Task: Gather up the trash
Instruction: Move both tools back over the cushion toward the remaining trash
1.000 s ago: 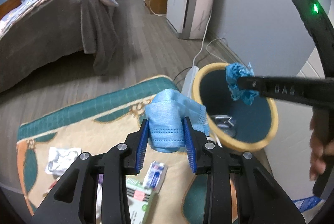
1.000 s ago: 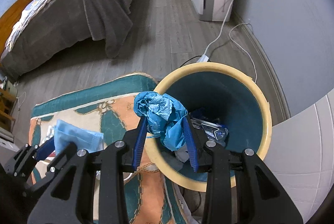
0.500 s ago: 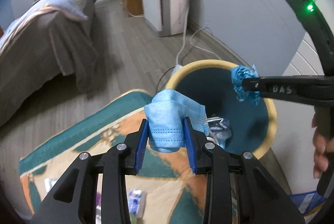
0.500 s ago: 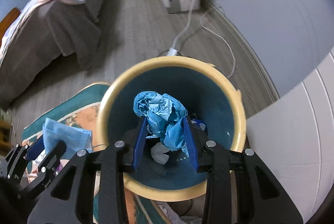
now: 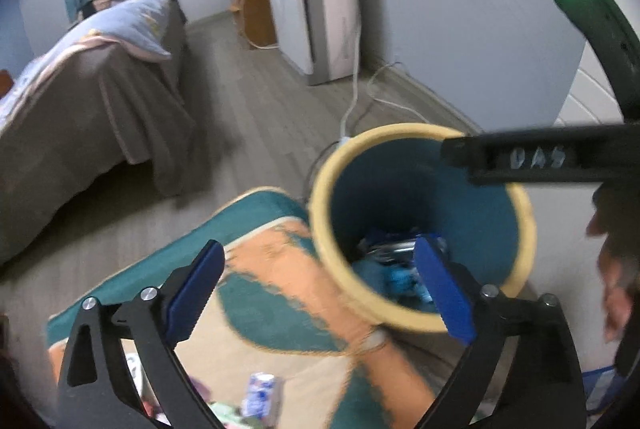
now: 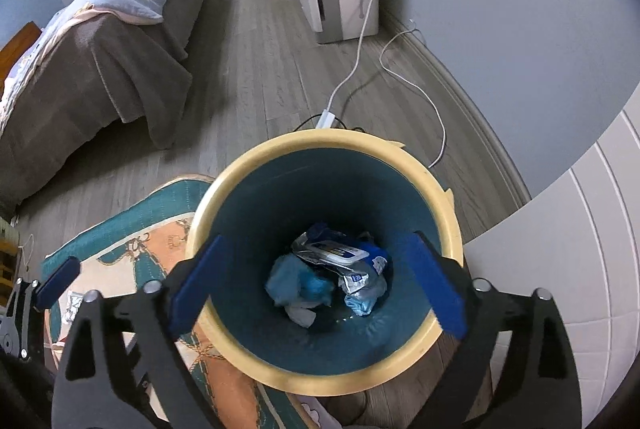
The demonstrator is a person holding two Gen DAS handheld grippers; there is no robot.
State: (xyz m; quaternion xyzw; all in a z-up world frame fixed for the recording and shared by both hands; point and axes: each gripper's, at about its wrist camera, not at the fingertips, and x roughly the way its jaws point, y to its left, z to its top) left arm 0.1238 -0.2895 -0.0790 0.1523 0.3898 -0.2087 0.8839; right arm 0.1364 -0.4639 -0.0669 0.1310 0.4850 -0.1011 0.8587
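both grippers, left gripper (image 5: 324,293) and right gripper (image 6: 316,289), have just opened wide and hold nothing above the bin (image 6: 236,169); crumpled trash (image 6: 320,281) lies at the bin's bottom.

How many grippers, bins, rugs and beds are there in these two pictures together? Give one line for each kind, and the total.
Grippers: 2, left gripper and right gripper
Bin: 1
Rug: 1
Bed: 1
Total: 5

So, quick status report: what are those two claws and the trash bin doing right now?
Left gripper and right gripper just opened, both empty. Trash lies in the bin. More litter on the rug. Nothing in the way.
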